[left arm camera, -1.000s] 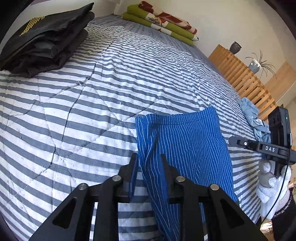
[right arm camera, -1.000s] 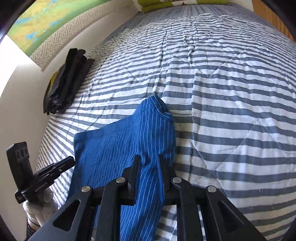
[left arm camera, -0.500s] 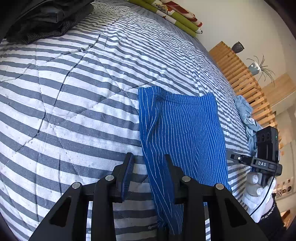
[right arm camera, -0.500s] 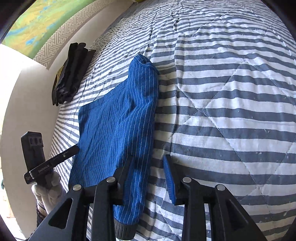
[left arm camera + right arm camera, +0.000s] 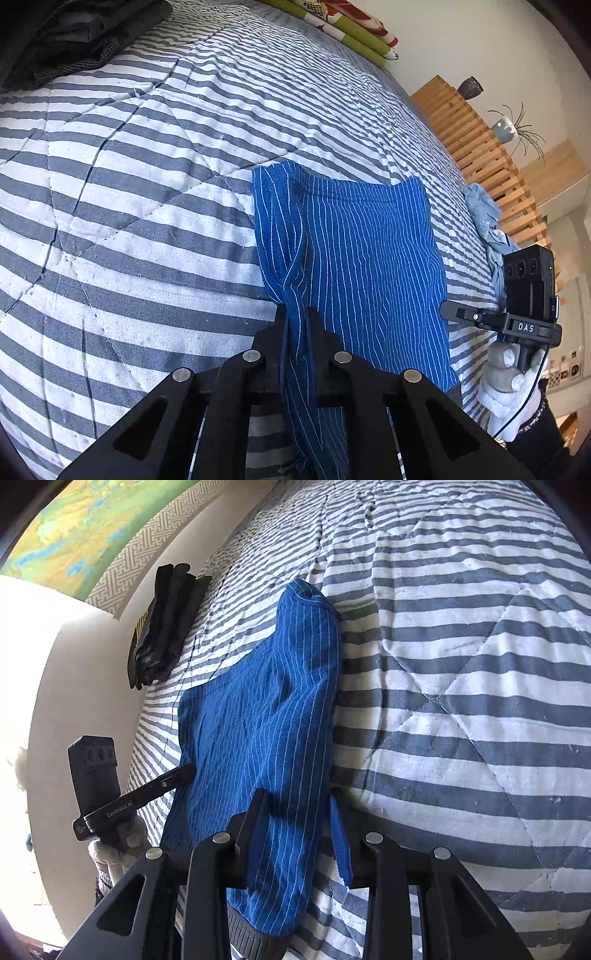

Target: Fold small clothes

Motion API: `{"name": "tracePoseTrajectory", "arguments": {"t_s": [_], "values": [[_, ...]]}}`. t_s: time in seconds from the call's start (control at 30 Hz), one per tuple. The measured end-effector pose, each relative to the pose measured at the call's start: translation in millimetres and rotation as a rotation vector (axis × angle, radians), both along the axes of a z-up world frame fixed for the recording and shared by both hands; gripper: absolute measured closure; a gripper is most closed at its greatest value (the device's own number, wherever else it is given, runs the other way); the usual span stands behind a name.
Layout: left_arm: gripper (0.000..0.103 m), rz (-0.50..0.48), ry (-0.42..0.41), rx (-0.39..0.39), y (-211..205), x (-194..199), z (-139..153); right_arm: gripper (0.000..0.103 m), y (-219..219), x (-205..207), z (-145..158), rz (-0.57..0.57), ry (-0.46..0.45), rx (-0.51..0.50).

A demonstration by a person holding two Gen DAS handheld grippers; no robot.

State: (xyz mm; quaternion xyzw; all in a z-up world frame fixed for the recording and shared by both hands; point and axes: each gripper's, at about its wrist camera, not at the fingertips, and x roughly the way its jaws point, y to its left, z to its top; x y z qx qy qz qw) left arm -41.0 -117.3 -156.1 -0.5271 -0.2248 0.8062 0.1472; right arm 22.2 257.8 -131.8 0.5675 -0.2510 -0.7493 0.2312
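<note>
A small blue pinstriped garment [image 5: 369,251] lies flat on the grey-and-white striped quilt [image 5: 147,184]. My left gripper [image 5: 297,319] is shut on a bunched fold at the garment's near left edge. In the right wrist view the same garment [image 5: 258,709] stretches away from me, its dark ribbed hem at the bottom. My right gripper [image 5: 297,805] stands open astride the garment's near right edge, with cloth lying between its wide-apart fingers. A white-gloved hand holds each gripper: the right gripper [image 5: 476,317] shows in the left wrist view, the left gripper [image 5: 155,786] in the right wrist view.
A stack of folded black clothes [image 5: 162,624] sits at the bed's far left corner. Green and red folded bedding [image 5: 343,26] lies at the far end. A crumpled light-blue garment [image 5: 487,221] rests by the wooden slatted frame [image 5: 472,140]. Striped quilt stretches beyond the garment.
Both grippers let go of the garment and it settled flat. Since then the left gripper has shut on the left edge, and the right has moved in around the right edge, still open.
</note>
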Motion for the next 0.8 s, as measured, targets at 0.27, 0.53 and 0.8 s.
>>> {"name": "tracePoseTrajectory", "arguments": {"t_s": [0.27,0.53,0.8], "values": [[0.099,0.027,0.036,0.107,-11,10,19,0.097,8,13,12,-0.011,0.071,-0.081],[0.099,0.009,0.223,0.265,-18,73,109,0.097,23,54,91,-0.075,0.26,-0.215],[0.099,-0.074,0.101,0.282,-10,131,122,0.097,25,144,145,-0.058,0.336,-0.204]]}}
